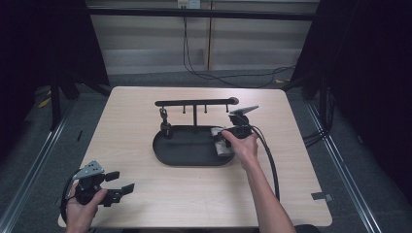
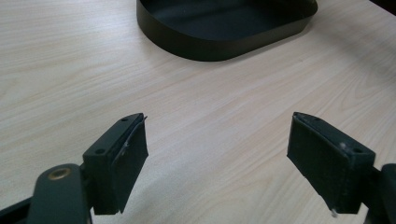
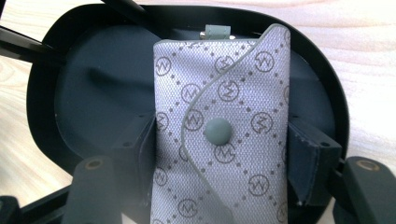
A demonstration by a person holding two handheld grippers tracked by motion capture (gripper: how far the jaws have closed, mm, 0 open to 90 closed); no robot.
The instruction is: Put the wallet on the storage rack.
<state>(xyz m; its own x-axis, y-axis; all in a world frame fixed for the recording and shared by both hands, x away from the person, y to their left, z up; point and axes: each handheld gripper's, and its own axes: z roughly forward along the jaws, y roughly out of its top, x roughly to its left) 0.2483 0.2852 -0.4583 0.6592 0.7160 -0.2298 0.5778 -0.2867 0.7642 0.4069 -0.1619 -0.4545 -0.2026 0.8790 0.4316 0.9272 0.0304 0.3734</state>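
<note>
Right gripper: jaws closed in on the two sides of a grey patterned pouch, both pads pressed against its fabric; in the high view the gripper sits at the right end of the tray, held by the person's right hand.
Pouch: grey fabric with a repeated round monogram print, a curved flap and a round grey snap button; it lies over the right end of the black oval tray. Whether it rests on the tray floor or is lifted slightly cannot be told.
Tray: black, oval, near the middle of the desk; a black T-shaped stand rises from it, with small hooks under the crossbar and a small dark item hanging at the left.
Left gripper: jaws wide apart, nothing between them, bare wood beneath; in the high view the gripper is at the desk's near left corner, held by the left hand, well apart from the tray.
Cable: a black cable trails from the right gripper toward the near edge.
</note>
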